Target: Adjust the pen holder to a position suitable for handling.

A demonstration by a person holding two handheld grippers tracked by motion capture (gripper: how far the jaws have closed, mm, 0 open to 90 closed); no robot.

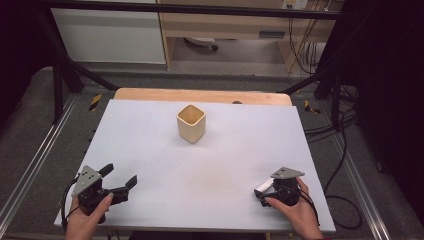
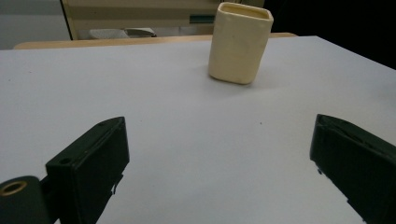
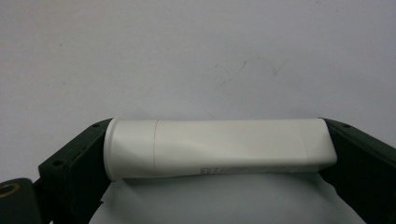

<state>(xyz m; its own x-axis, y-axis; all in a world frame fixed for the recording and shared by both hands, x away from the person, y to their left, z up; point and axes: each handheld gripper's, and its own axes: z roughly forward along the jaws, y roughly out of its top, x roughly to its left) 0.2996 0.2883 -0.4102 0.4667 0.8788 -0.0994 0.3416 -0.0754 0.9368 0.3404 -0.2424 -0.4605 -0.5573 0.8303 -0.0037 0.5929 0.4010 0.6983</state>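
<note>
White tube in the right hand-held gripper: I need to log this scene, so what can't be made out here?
- White tube: its small print is blurred in the right gripper view; in the high view the right hand-held gripper covers most of it.
- Cream cup: its inside bottom is hidden by its own walls in the high view; its inside sits above eye level in the left gripper view.

Small print on white tube (image 3: 219, 147) unreadable

Small print on the white tube (image 3: 219, 148), perhaps letters, is unreadable.
</note>
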